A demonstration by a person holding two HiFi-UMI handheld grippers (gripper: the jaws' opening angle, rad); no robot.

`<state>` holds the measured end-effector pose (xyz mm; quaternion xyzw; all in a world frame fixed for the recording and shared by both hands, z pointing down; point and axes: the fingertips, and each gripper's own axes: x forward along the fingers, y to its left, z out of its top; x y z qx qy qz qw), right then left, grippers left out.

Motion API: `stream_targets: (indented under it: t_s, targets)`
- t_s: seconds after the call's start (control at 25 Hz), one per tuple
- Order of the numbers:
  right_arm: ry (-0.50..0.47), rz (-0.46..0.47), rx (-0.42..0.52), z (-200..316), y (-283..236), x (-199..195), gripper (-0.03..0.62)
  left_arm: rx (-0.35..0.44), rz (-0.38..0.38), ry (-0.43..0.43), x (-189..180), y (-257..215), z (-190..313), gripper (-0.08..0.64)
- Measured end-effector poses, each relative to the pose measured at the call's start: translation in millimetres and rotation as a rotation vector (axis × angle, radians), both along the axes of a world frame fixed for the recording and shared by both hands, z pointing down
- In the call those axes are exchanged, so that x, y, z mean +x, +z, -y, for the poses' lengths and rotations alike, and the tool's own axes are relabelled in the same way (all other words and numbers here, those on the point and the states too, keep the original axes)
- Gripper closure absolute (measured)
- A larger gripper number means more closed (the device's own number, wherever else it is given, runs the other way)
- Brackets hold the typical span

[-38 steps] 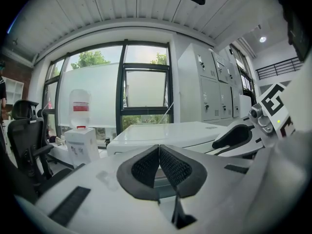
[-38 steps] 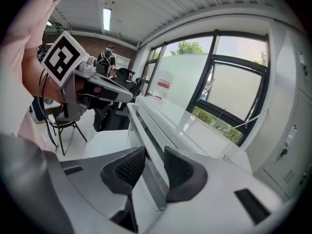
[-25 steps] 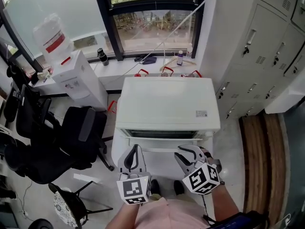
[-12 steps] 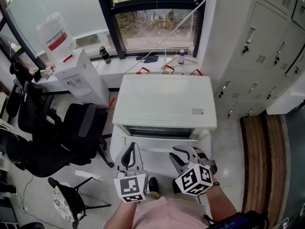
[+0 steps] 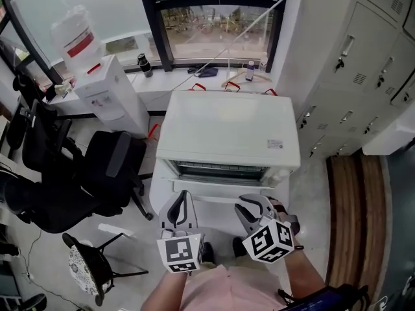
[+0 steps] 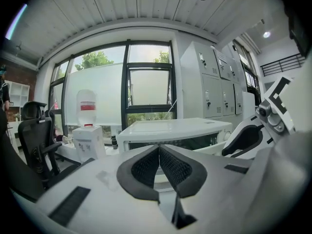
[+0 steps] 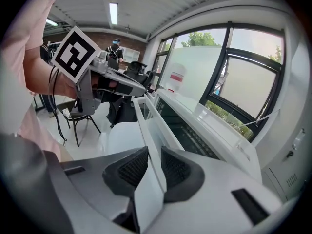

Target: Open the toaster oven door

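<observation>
grip status: my right gripper (image 7: 154,152) is clamped on the handle (image 7: 146,116) of the toaster oven (image 5: 227,131). the bar runs straight through the narrow gap between the pads (image 7: 127,167). my left gripper (image 6: 159,150) is closed tip to tip on nothing and hangs just in front of the oven, beside the right one.

location: the oven stands directly ahead of me, below the window. its door (image 7: 190,130) faces me and appears tilted out only slightly at the top edge, so most of the swing remains.

hazards:
- the handle is smooth, glossy white and slim. a pull angled off its axis could let the pads slide along it or peel off.
- the door hinges at the bottom. a straight pull instead of a downward arc would load the grip and could drag the whole oven forward, since nothing braces the body.
- an early release could let the door drop.

materials: the oven shell is flat, boxy and painted white. the door carries a dark glass panel (image 5: 220,172), with rack wires visible behind it. my pads are black, ribbed and wedge-shaped, probably rubbery.
</observation>
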<state>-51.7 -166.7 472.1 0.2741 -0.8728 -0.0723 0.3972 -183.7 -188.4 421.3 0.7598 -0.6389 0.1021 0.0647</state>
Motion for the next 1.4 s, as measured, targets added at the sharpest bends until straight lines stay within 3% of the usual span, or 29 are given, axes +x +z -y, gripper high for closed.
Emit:
stream_targets:
  t_s: [0.48, 0.92, 1.4]
  targets:
    - [0.010, -0.020, -0.002, -34.3, 19.4, -3.5, 0.505, -0.034, -0.013, 0.076, -3.4, 15.6, -6.1, 0.546]
    - [0.009, -0.009, -0.002, -43.8, 24.5, -3.7, 0.505, -0.092, 0.018, 0.056, -11.5, 40.3, -6.6, 0.546]
    - [0.001, 0.008, -0.049, -60.4, 39.6, -4.6, 0.506, -0.143, -0.002, 0.064, -6.0, 54.9, -7.9, 0.546]
